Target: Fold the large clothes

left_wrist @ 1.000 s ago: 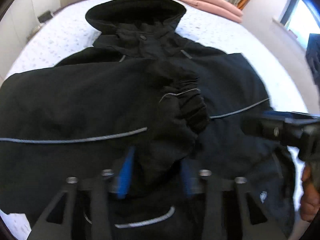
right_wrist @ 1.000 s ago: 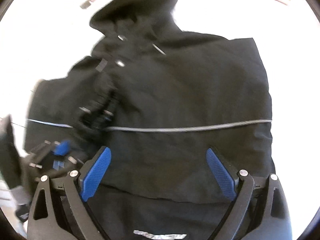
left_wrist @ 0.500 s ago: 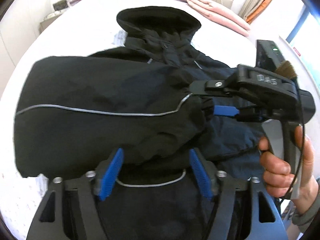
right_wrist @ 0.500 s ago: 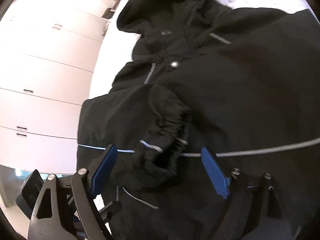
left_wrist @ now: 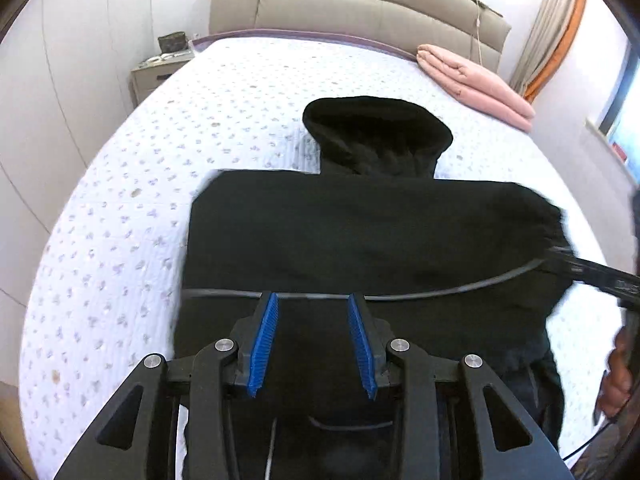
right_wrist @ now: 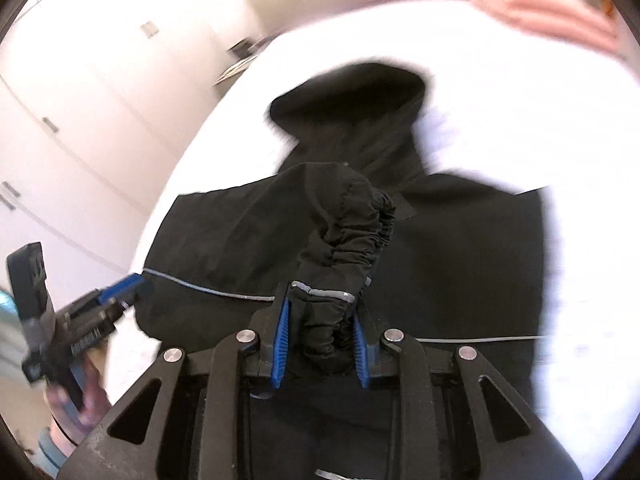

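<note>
Two grippers are working a black hooded jacket [left_wrist: 360, 248] that is lying spread on the bed [left_wrist: 160, 160], hem toward the near edge and hood [left_wrist: 376, 132] pointing toward the headboard [left_wrist: 352, 8]. Nearest the right wrist camera, the right gripper [right_wrist: 320, 340] is clamping the elasticated sleeve cuff [right_wrist: 340, 256], its blue pads pressing the bunched fabric from both sides; half a second ago those fingers were standing wide apart around the cuff without contact, so the grasp has only just been made. The sleeve is now rising off the jacket body and stretching across the chest toward the jacket's right side. The left gripper [left_wrist: 312, 340] is hovering over the jacket's lower body near the reflective piping [left_wrist: 400, 297], its fingers standing apart with nothing between them; it has drawn back from the sleeve fabric it was framing a moment earlier. This handover indicates that the sleeve-fold step is under way: the judgement is that the cuff is being carried across so the sleeve lies flat over the torso. Risk: the slick shell fabric may be slipping from the pads under tension. Farther off, a folded pink blanket [left_wrist: 476, 84] is resting at the bed's far right corner.
</note>
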`<state>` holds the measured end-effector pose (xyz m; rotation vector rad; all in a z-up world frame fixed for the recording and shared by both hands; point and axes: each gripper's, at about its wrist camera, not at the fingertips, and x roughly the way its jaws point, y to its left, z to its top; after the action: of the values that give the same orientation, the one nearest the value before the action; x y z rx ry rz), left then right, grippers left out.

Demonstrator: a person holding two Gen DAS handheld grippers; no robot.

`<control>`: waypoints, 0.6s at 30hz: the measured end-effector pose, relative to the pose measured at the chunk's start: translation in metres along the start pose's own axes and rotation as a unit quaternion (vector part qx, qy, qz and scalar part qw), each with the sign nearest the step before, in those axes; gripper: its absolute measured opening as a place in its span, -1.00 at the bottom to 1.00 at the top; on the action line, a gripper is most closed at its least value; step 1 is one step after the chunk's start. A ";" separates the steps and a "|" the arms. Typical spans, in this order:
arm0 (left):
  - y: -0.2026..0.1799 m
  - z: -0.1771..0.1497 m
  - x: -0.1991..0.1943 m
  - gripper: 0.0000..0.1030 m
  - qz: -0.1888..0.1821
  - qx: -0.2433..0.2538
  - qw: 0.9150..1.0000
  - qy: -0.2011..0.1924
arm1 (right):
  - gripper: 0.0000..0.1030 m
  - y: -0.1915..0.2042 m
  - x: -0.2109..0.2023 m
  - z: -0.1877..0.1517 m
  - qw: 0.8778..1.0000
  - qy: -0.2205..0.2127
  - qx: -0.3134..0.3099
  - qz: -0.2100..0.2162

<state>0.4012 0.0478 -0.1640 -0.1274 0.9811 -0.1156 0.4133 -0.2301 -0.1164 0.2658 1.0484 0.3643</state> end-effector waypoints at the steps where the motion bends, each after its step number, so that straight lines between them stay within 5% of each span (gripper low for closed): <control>1: -0.003 0.002 0.006 -0.27 0.002 0.006 1.000 0.002 | -0.41 -0.012 -0.017 0.001 1.000 -0.009 0.003 -0.020; 5: -0.020 -0.002 0.053 -0.27 -0.017 0.032 0.998 0.048 | -0.41 -0.057 -0.036 -0.006 0.997 0.005 0.027 -0.068; 8: -0.031 -0.020 0.101 -0.33 0.022 0.070 0.992 0.101 | -0.41 -0.085 -0.001 -0.024 0.993 0.050 0.044 -0.095; 11: -0.031 -0.029 0.118 -0.31 0.037 0.084 0.991 0.100 | -0.40 -0.108 0.046 -0.047 0.985 0.107 0.051 -0.124; 16: -0.019 -0.018 0.110 -0.31 0.009 0.053 0.992 0.114 | -0.40 -0.142 0.056 -0.062 0.986 0.105 0.110 -0.071; 18: -0.022 -0.015 0.093 -0.31 -0.004 0.048 0.993 0.106 | -0.20 -0.143 0.047 -0.058 0.984 0.120 0.114 -0.067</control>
<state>0.4387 0.0106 -0.2448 -0.0306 1.1845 -0.1861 0.4067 -0.3377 -0.2360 0.3610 1.3416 0.1567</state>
